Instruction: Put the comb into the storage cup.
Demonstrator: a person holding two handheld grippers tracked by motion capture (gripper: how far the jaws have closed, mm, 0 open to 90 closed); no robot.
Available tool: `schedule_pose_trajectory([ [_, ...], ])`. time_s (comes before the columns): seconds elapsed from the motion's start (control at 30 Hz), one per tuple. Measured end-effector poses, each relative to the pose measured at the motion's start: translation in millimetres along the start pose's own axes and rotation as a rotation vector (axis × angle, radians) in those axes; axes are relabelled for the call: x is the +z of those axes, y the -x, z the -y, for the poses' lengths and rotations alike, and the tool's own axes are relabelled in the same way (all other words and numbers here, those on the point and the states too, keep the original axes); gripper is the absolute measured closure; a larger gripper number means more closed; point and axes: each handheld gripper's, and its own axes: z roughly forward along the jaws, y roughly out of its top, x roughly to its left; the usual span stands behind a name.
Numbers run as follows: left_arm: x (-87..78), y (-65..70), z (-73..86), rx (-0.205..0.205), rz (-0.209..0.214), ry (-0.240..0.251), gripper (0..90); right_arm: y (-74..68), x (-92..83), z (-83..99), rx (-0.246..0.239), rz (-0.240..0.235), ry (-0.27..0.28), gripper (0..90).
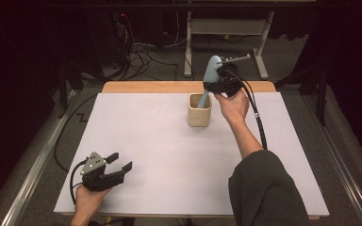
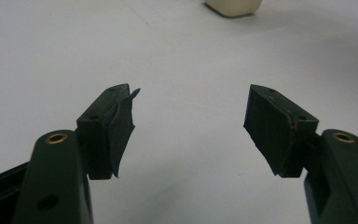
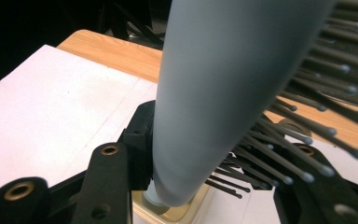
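Observation:
A pale blue-grey hairbrush (image 1: pixel 211 70) stands nearly upright, its handle end down inside a cream square cup (image 1: pixel 199 113) at the far middle of the white table cover (image 1: pixel 169 141). My right gripper (image 1: pixel 216 85) is shut on the hairbrush (image 3: pixel 223 84) just above the cup (image 3: pixel 177 213), one jaw against the smooth back and the other in the dark bristles (image 3: pixel 279 158). My left gripper (image 1: pixel 121 160) rests in a hand at the near left with its jaws wide apart. Nothing lies between its pads (image 2: pixel 116 126), and the cup (image 2: pixel 233 5) shows far ahead of that gripper (image 2: pixel 191 100).
A strip of bare wooden tabletop (image 1: pixel 146 86) runs along the far edge behind the cup. Beyond it the floor holds loose cables (image 1: pixel 141 56) and a white metal frame (image 1: pixel 226 28). The right gripper's cable (image 1: pixel 259 122) trails over the table's right side.

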Motion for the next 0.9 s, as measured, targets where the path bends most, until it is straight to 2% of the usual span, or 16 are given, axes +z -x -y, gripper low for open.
schedule_pose_trajectory([
  [0.9, -1.2, -1.3, 0.3, -0.006, 0.0, 0.005, 33.2, -6.3, 19.9, 12.8, -0.011, 0.005, -0.03, 53.3],
])
